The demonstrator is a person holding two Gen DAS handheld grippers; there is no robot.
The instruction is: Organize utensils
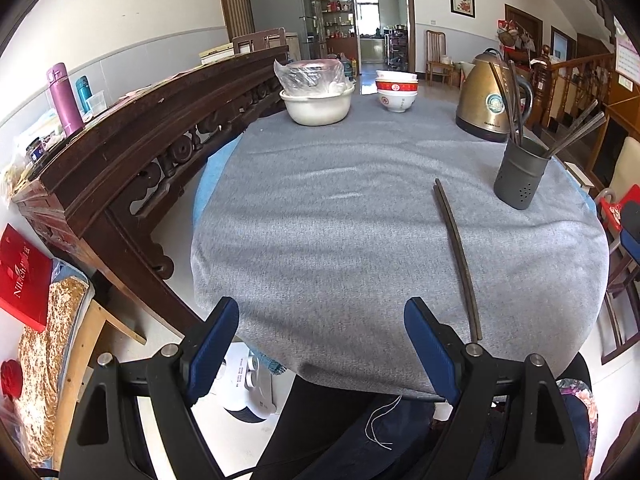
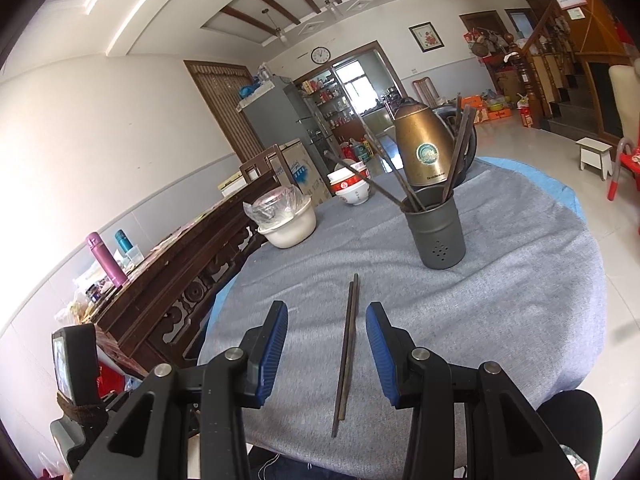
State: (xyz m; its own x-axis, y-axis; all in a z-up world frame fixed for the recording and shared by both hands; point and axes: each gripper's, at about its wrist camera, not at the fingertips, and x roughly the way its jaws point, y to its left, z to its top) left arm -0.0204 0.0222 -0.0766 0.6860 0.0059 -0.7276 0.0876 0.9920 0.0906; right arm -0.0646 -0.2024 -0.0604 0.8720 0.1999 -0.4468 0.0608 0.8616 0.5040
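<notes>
On the grey tablecloth (image 2: 500, 300), a pair of dark chopsticks (image 2: 346, 344) is seen lying flat, side by side and touching along most of their length, on the near side of the grey utensil holder (image 2: 436, 232) and apart from it. The holder is stood upright on the cloth, with small holes in its lower wall, and several more chopsticks (image 2: 460, 152) are leaned in it, fanned out to either side. Just behind the holder a brass-coloured kettle (image 2: 424, 148) is placed; beyond the holder, toward the dark carved sideboard (image 2: 180, 272), a stack of red-and-white bowls (image 2: 352, 188) and a white bowl (image 2: 290, 228) holding a plastic-wrapped item are set.

In the right wrist view, the right gripper (image 2: 327, 344) is held low over the cloth with its blue pads parted; the loose pair lies in the gap between them, touched by neither pad, so nothing is gripped.

In the left wrist view, the left gripper (image 1: 320, 350) is held at the near edge of the table, well short of the holder (image 1: 520, 176), its jaws spread wide and empty. The loose pair (image 1: 460, 256) is seen there lying to the side of its pads, between this gripper and the holder.
</notes>
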